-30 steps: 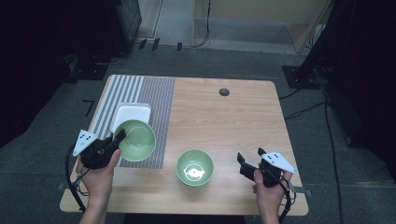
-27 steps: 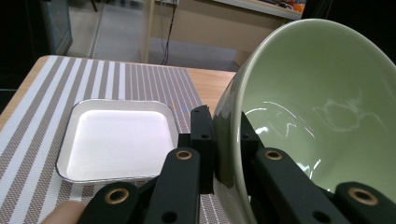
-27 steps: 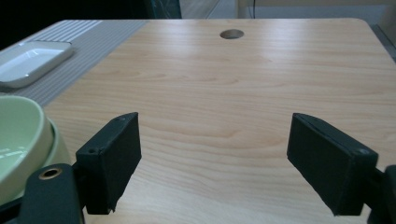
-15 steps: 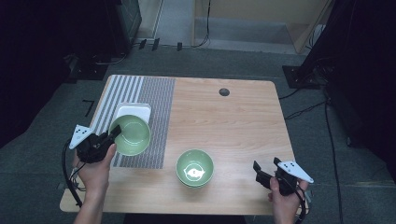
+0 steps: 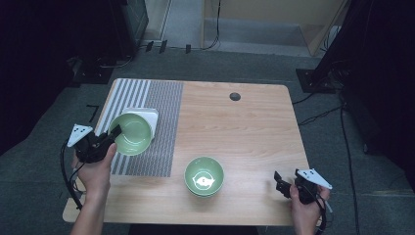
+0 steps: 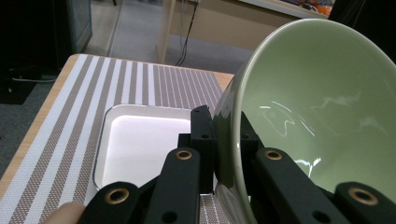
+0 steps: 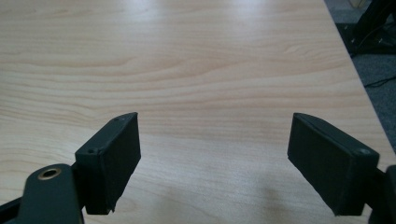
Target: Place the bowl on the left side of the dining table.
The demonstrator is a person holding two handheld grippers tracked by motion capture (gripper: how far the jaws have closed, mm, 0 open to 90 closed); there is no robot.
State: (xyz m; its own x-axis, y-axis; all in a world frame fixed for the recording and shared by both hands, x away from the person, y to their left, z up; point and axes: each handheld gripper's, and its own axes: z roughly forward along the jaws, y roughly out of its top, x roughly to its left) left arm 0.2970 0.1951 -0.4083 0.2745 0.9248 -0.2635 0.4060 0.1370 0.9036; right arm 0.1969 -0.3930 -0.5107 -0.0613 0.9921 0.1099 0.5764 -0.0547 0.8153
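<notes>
Green bowl pinched by the left tool above the striped mat.

Near right, the right tool (image 5: 280,184) hovers over bare bench (image 5: 244,132), jaws wide apart, holding nothing. Near centre sits a second green bowl (image 5: 204,176), nothing in it but a white mark. Farther left, the left tool (image 5: 111,136) clamps the tilted, empty green bowl (image 5: 131,133) by its rim, over the white tray (image 6: 140,140) on the striped mat (image 5: 161,107).

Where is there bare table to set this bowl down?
Bare wood lies between the striped mat, the dark round spot and the second bowl. Crowded: the white tray under the held bowl in the left gripper.
</notes>
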